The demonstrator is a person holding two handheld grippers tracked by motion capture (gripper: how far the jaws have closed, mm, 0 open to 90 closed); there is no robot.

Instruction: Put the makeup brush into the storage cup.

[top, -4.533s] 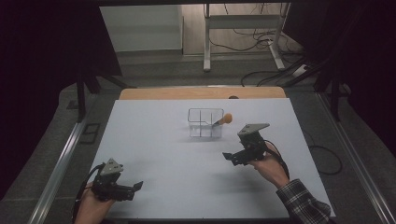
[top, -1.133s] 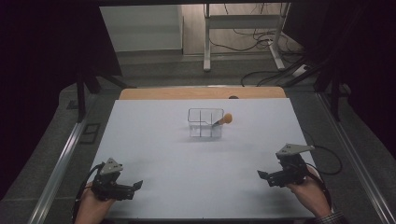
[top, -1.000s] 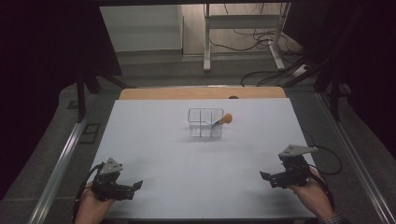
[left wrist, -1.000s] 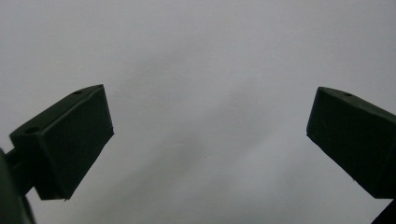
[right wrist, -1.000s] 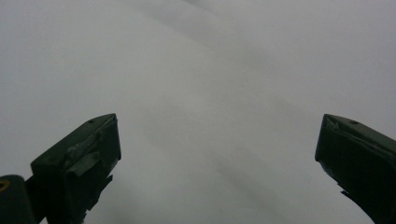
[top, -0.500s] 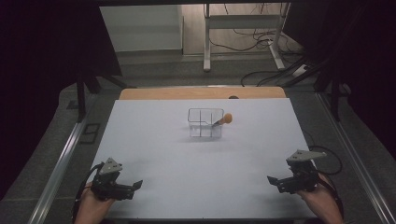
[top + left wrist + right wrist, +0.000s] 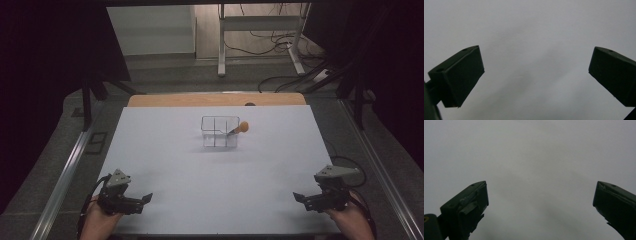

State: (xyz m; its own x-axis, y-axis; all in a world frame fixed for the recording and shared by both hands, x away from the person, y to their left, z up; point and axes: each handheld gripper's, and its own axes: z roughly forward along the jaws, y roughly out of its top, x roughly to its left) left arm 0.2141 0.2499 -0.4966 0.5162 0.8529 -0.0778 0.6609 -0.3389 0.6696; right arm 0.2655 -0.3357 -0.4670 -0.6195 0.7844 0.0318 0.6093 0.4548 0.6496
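Grippers both empty, jaws wide apart. Left gripper (image 7: 145,199) low at near-left table (image 7: 165,150) edge, right gripper (image 7: 299,197) at near-right edge, both tips pointing inward toward each other. Clear divided container (image 7: 219,132) sits well ahead of both, between them, with orange-headed tool (image 7: 240,128) leaning in its right compartment. No readable writing or labels anywhere; gripper views show plain grey surface.

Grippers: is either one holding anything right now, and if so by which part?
Nothing is held. The left gripper and right gripper both have jaws wide apart over bare table. The orange-tipped tool rests in the clear box, far from both.
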